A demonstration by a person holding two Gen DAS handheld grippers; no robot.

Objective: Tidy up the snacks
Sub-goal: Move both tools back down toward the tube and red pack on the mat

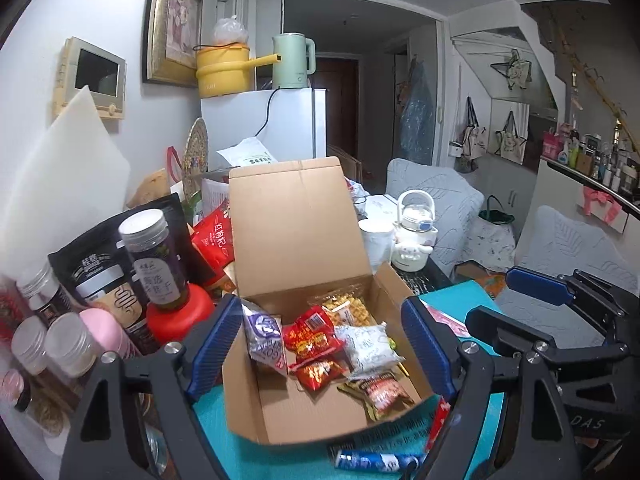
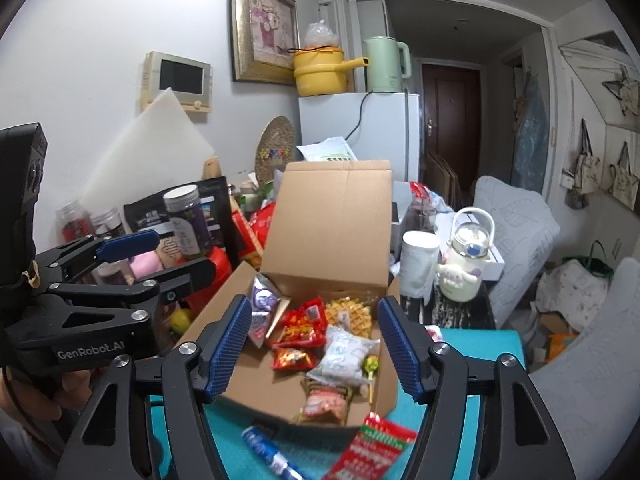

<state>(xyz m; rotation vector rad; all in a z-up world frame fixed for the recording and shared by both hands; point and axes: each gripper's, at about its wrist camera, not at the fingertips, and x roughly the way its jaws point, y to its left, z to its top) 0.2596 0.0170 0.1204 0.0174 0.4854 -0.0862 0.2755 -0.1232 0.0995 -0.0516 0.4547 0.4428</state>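
We are holding both grippers wide apart with nothing between the pads, hovering just in front of the cardboard box (image 1: 320, 408). Our left gripper (image 1: 320, 344) is framing the box between its blue pads, and our right gripper (image 2: 314, 346) is doing the same from slightly further right.

Nearest to us, on the teal mat (image 2: 460, 420), a blue-and-white tube-shaped snack (image 2: 266, 450) is lying just in front of the box, and a red-and-green striped packet (image 2: 374, 446) is resting beside it to the right, its upper end near the box's front corner.

Inside the open box, a brown-red packet (image 2: 326, 402) is sitting closest to the front wall. Behind it we are seeing a white crinkled pouch (image 2: 344, 354) with a lollipop (image 2: 370, 366) at its right edge, two red packets (image 2: 298, 334) in the middle, a purple-and-silver packet (image 2: 262, 306) leaning against the left wall, and a waffle snack (image 2: 348, 314) toward the back. The lid is standing upright at the rear.

To the left of the box, a red jar (image 1: 180, 316) is carrying a purple-labelled bottle (image 1: 154, 256), with black pouches and clear-lidded jars crowding around. To the right, a white cup (image 2: 418, 262) and a cream character kettle (image 2: 462, 258) are standing side by side.

Farthest back, a white fridge (image 2: 360, 132) is bearing a yellow pot (image 2: 320, 70) and a pale green kettle (image 2: 386, 64).
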